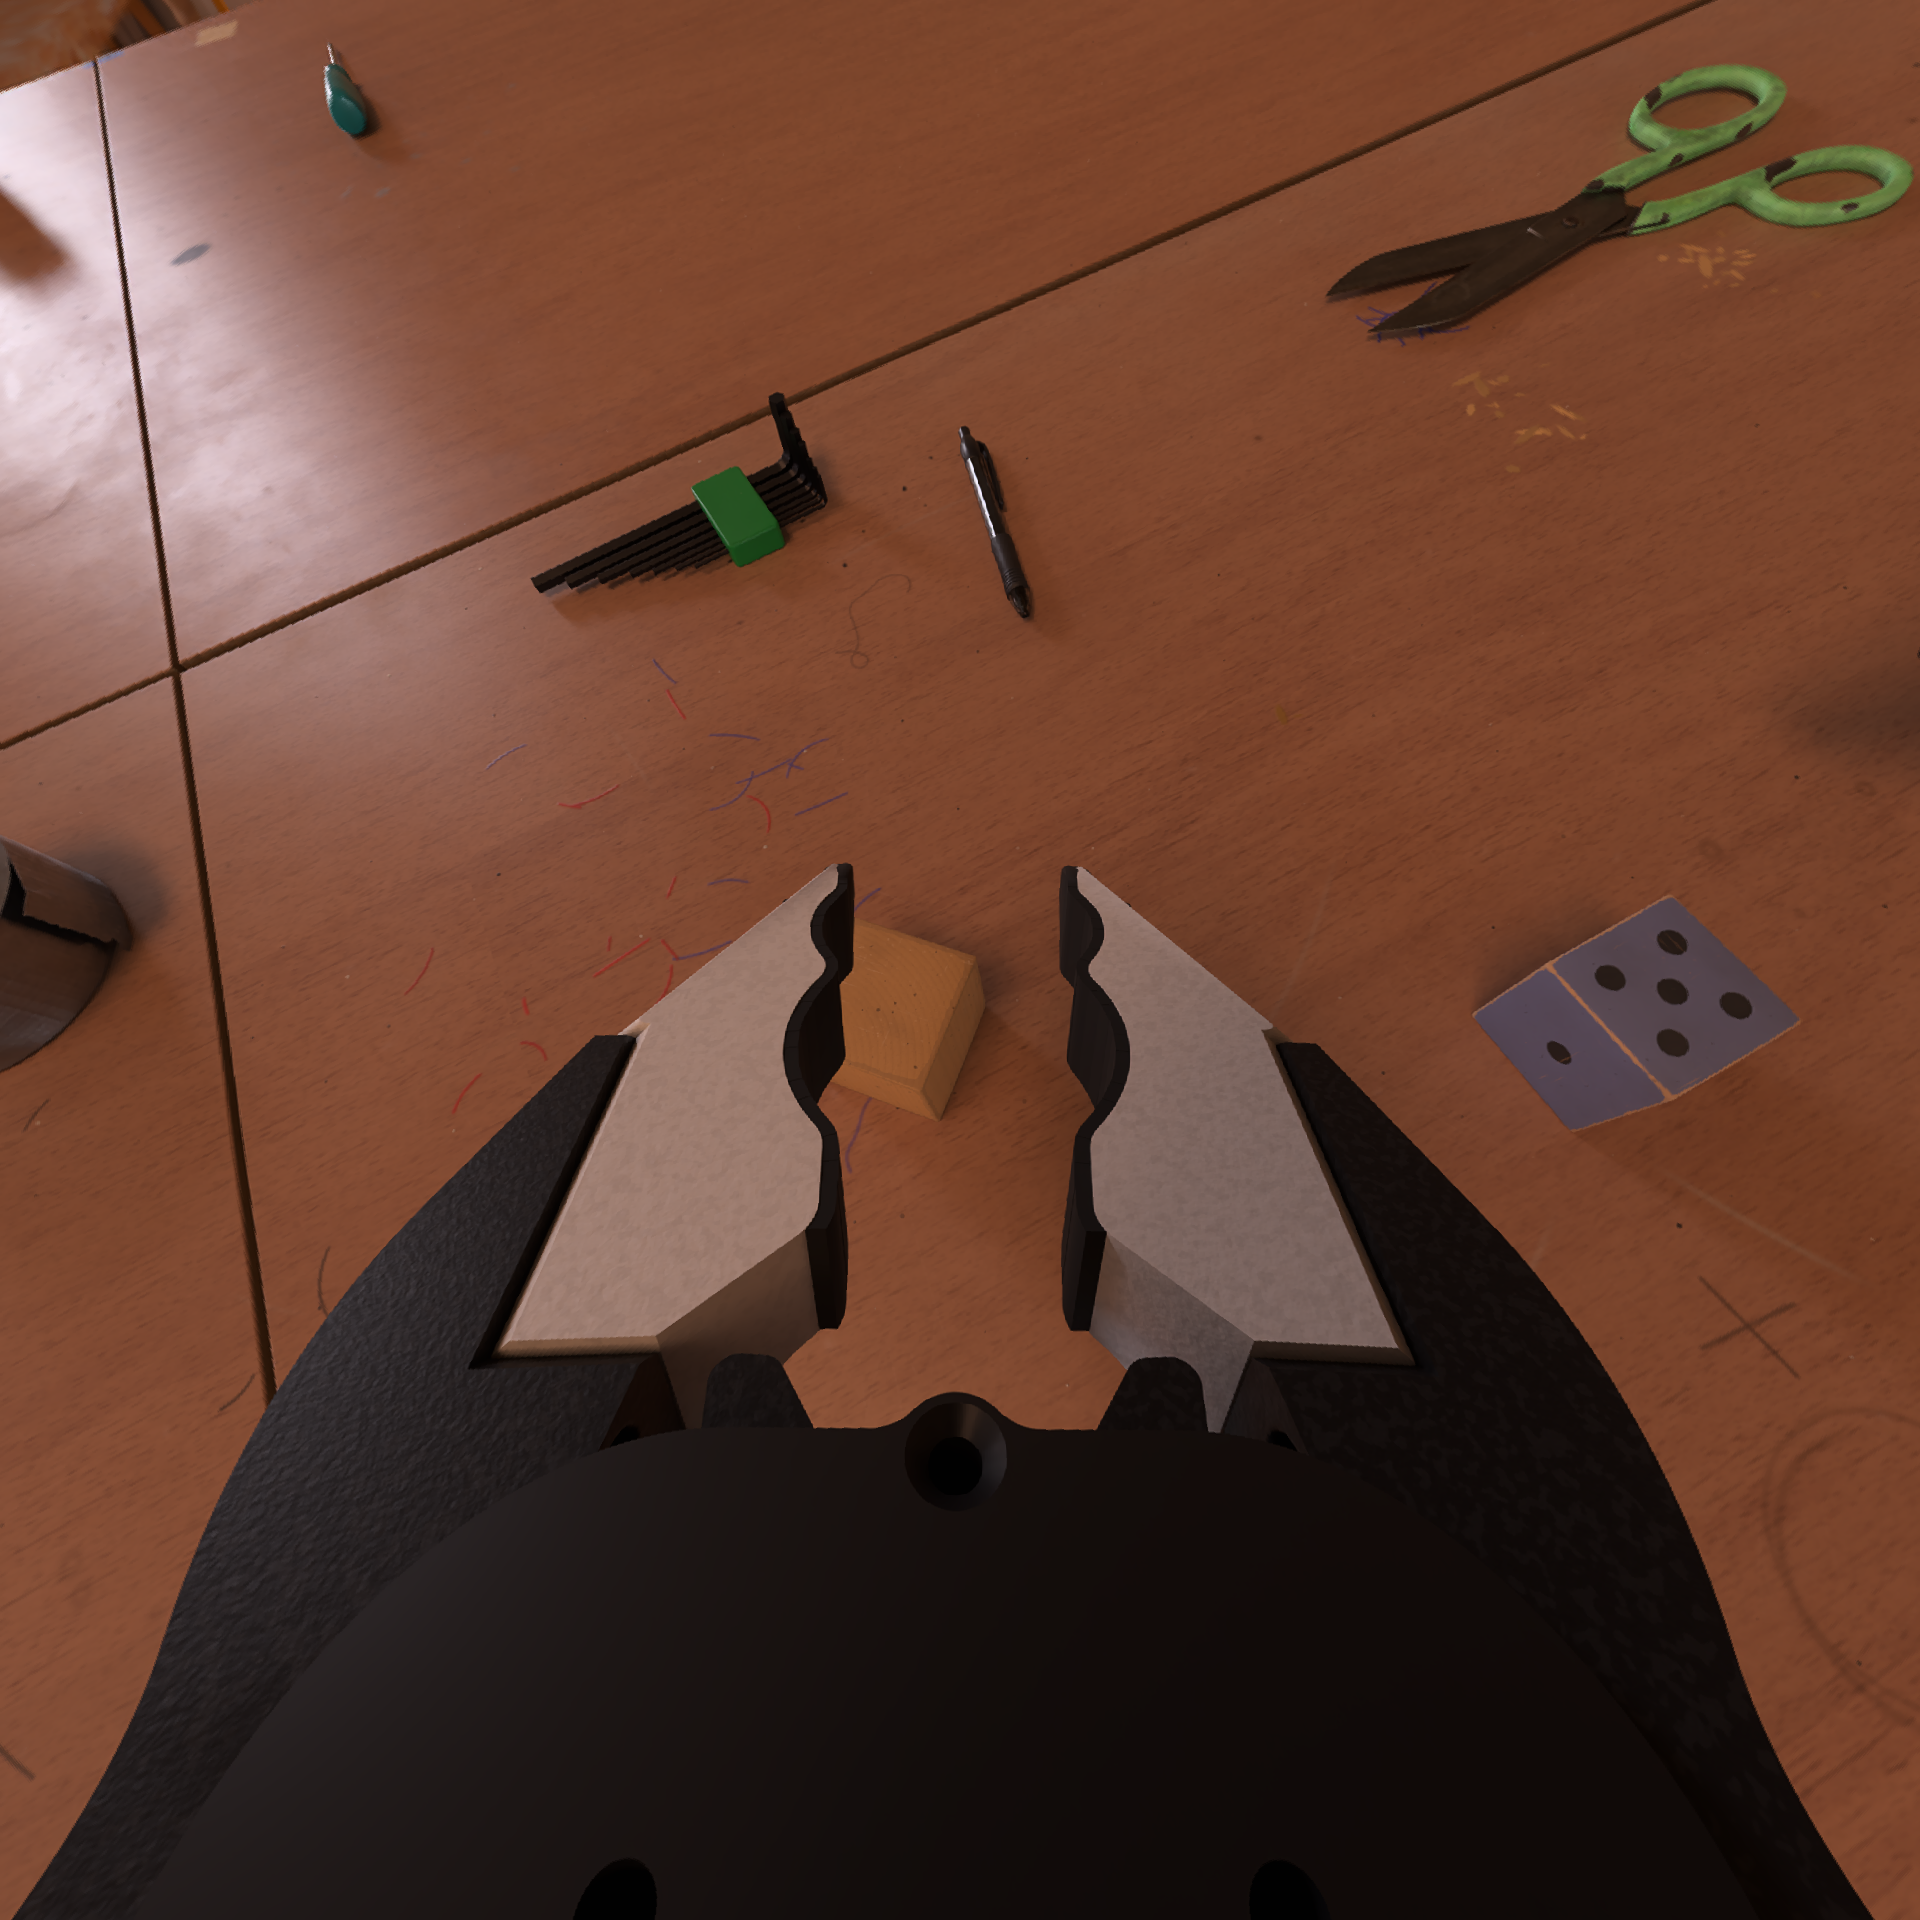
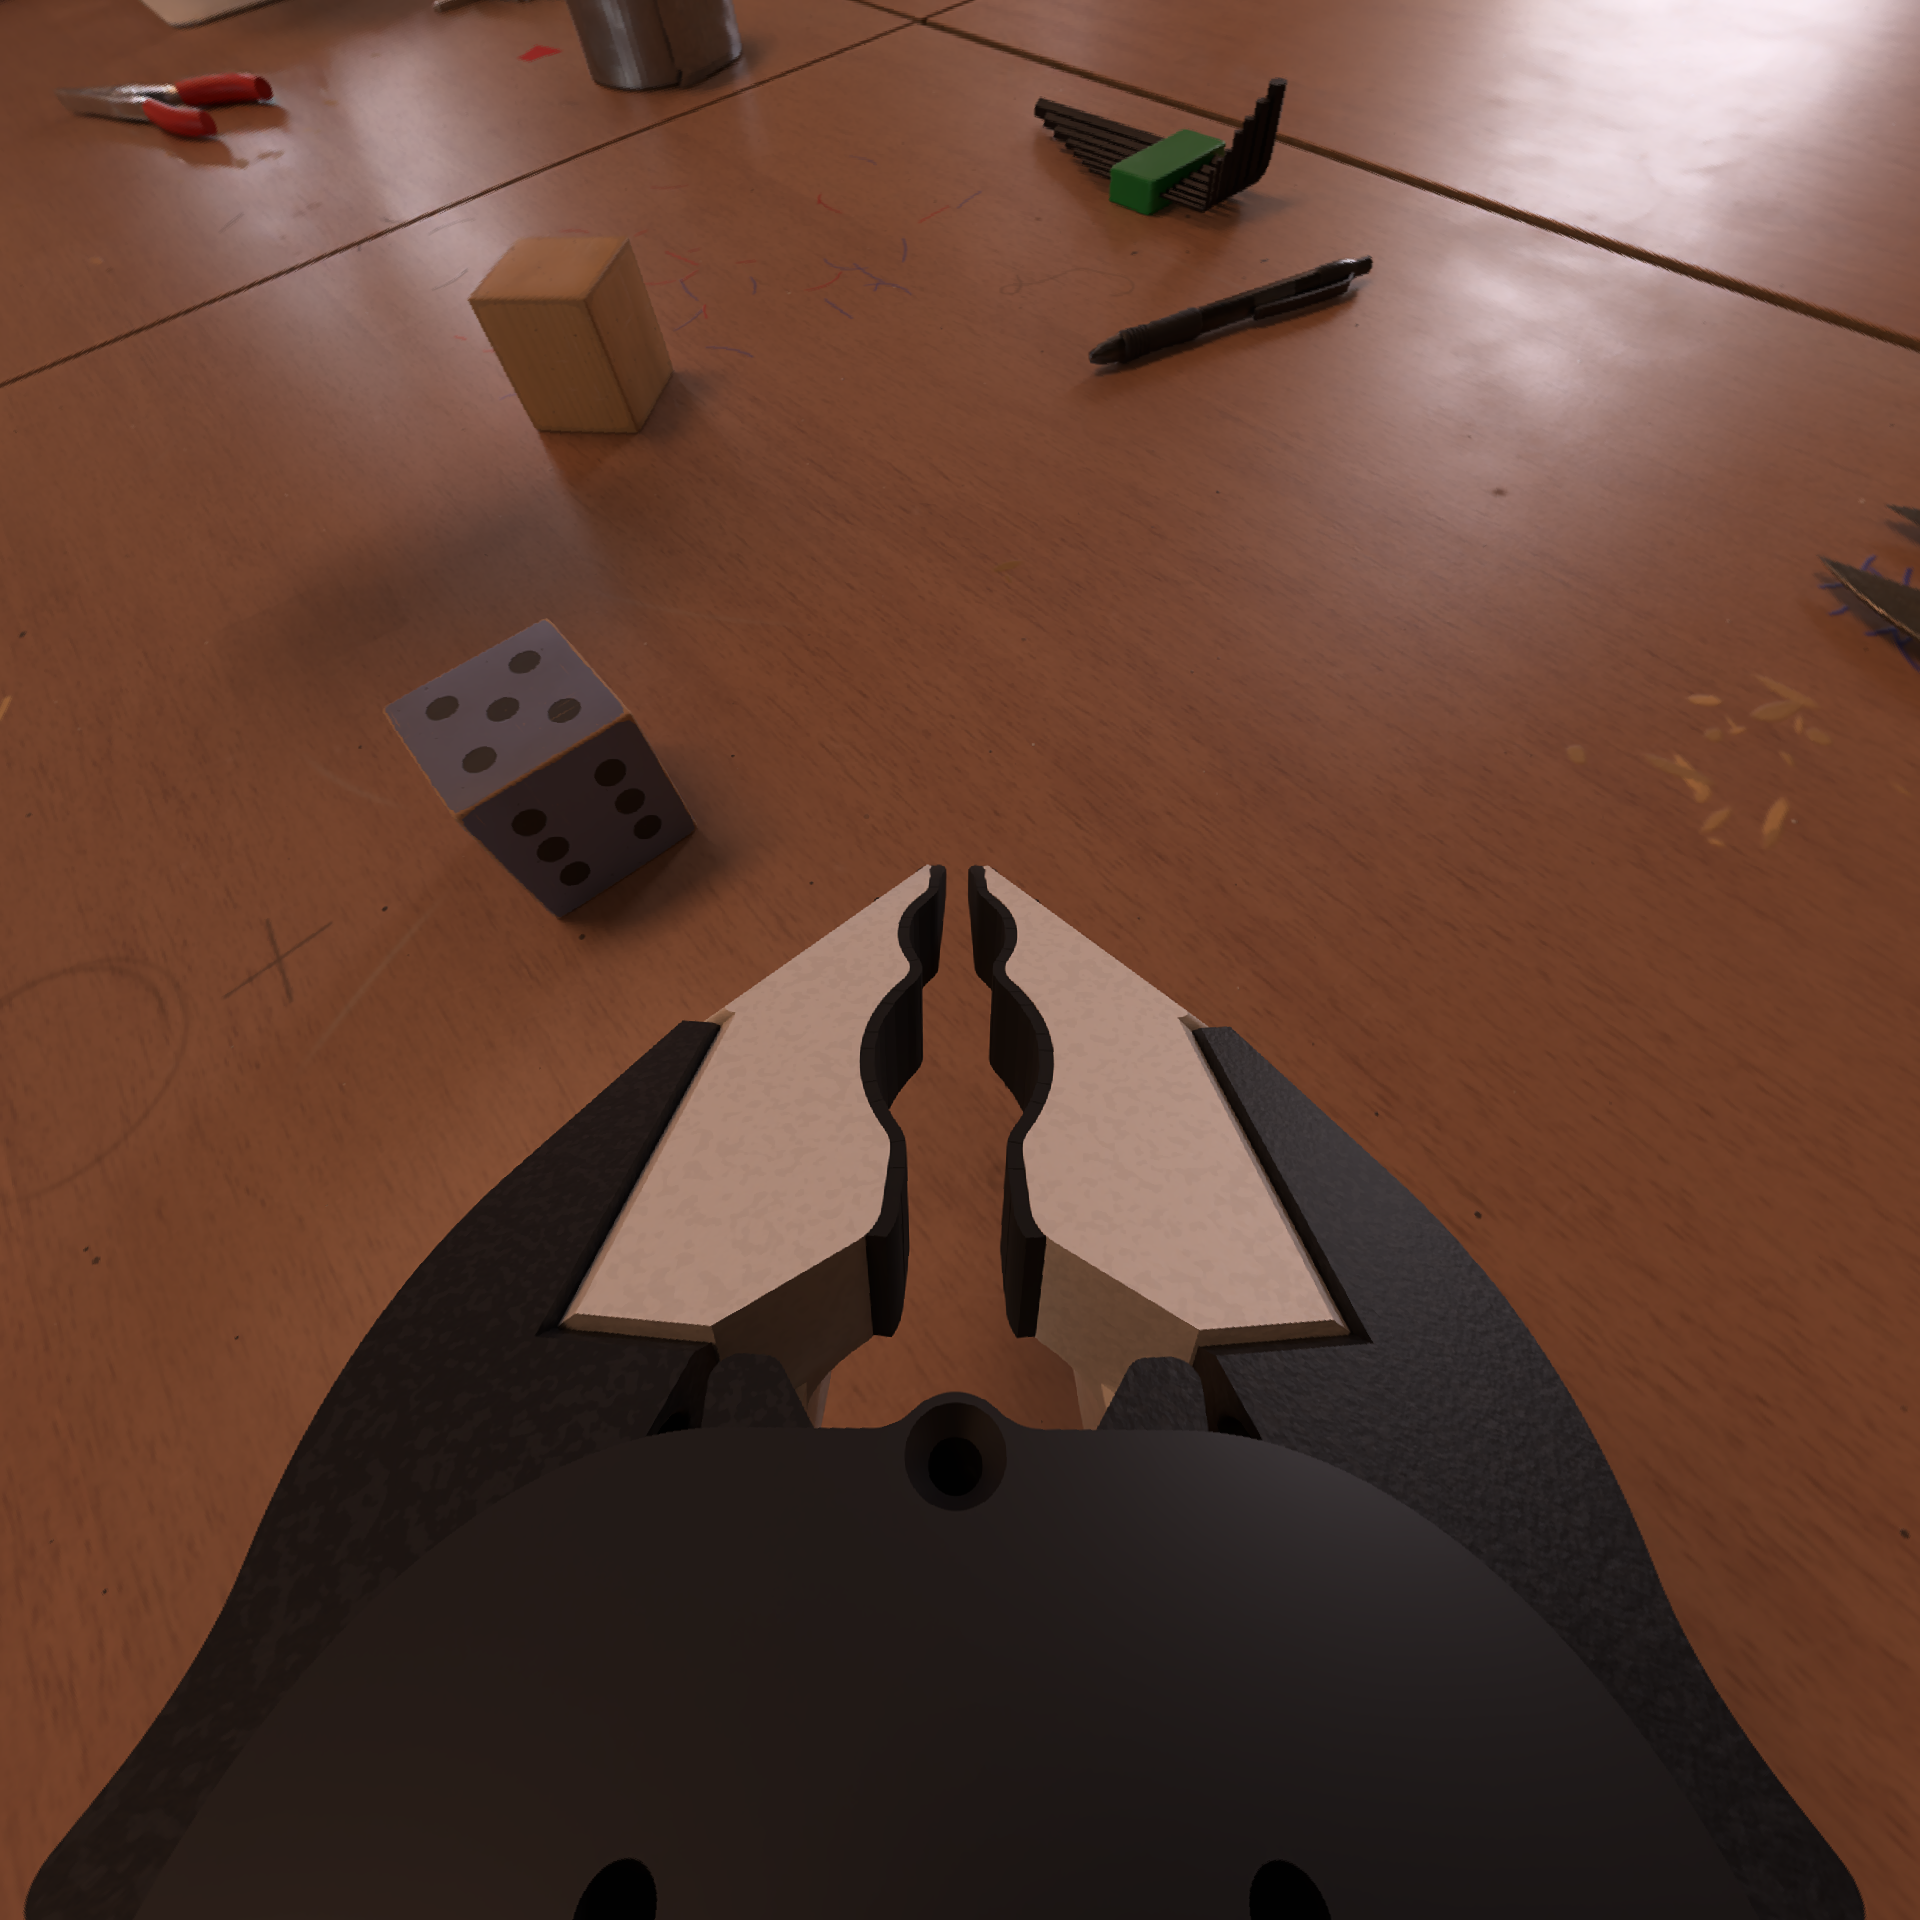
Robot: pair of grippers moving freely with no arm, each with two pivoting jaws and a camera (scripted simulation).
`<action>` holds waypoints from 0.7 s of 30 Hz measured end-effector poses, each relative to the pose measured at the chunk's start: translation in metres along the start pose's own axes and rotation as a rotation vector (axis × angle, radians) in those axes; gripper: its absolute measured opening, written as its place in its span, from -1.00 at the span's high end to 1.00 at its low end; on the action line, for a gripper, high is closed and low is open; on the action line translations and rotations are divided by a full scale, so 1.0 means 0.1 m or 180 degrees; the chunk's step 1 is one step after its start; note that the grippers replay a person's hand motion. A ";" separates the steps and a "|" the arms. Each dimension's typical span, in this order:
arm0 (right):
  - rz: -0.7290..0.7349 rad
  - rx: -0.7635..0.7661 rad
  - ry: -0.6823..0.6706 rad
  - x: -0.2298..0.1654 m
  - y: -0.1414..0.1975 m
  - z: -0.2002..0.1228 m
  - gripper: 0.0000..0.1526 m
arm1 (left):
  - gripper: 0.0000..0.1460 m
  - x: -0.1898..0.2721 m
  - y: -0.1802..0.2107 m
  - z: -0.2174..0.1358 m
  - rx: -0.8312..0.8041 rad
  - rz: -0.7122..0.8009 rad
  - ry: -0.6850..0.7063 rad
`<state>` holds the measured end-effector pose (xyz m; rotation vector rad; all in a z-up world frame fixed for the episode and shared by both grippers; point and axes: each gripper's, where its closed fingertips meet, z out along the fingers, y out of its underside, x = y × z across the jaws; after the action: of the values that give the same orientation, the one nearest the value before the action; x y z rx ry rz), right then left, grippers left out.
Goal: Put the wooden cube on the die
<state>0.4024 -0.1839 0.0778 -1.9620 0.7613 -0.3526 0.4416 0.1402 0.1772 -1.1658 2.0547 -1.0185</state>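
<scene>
The wooden cube [image 1: 906, 1020] stands on the brown table, partly hidden behind my left gripper's left finger. My left gripper [image 1: 956, 883] is open and hovers above the cube, which sits below the left side of the gap. The purple-grey die [image 1: 1642, 1013] with black pips lies to the right of the cube. In the right wrist view the wooden cube [image 2: 574, 335] stands far ahead on the left and the die [image 2: 540, 764] is closer, left of my right gripper [image 2: 956, 878]. The right gripper is shut and empty, low over the table.
A hex key set with a green holder [image 1: 717, 520] and a black pen [image 1: 995, 525] lie beyond the cube. Green-handled scissors [image 1: 1621, 197] lie far right. A small teal screwdriver [image 1: 345, 96], a grey metal cylinder [image 2: 660, 36] and red-handled pliers [image 2: 171, 104] lie farther off.
</scene>
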 end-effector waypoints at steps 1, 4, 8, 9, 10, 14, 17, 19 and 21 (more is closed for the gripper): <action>0.0032 0.0013 0.0010 0.01 0.01 -0.01 0.93 | 0.45 0.00 0.01 0.00 -0.0005 0.0013 -0.0001; 0.0152 0.0039 0.0138 0.11 0.10 -0.08 0.76 | 0.32 -0.04 0.13 0.10 -0.0177 0.0000 0.0001; 0.0150 0.0264 0.0126 0.09 0.01 -0.13 0.70 | 0.21 -0.08 0.48 0.33 -0.0701 0.0358 0.0079; 0.0143 0.0308 0.0108 0.07 -0.02 -0.14 0.67 | 0.20 -0.08 0.56 0.39 -0.0802 0.0530 0.0127; 0.0136 0.0340 0.0091 0.05 -0.04 -0.15 0.66 | 0.19 -0.08 0.62 0.46 -0.0859 0.0704 0.0171; 0.0164 0.0422 0.0037 0.02 -0.07 -0.20 0.64 | 0.15 -0.06 0.79 0.56 -0.1047 0.1191 0.0305; 0.0243 0.0481 -0.0021 0.02 -0.08 -0.21 0.64 | 0.13 -0.11 0.78 0.61 -0.0982 0.1206 0.0330; 0.0264 0.0473 -0.0018 0.04 -0.07 -0.22 0.63 | 0.14 -0.19 0.82 0.65 -0.1068 0.1205 0.0325; 0.0259 0.0464 0.0000 0.04 -0.05 -0.22 0.63 | 0.14 -0.25 0.89 0.67 -0.1220 0.1227 0.0358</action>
<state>0.3957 -0.2004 0.0931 -1.7893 0.7909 -0.3494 0.4640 0.1689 0.0686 -0.8432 2.5135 -0.5294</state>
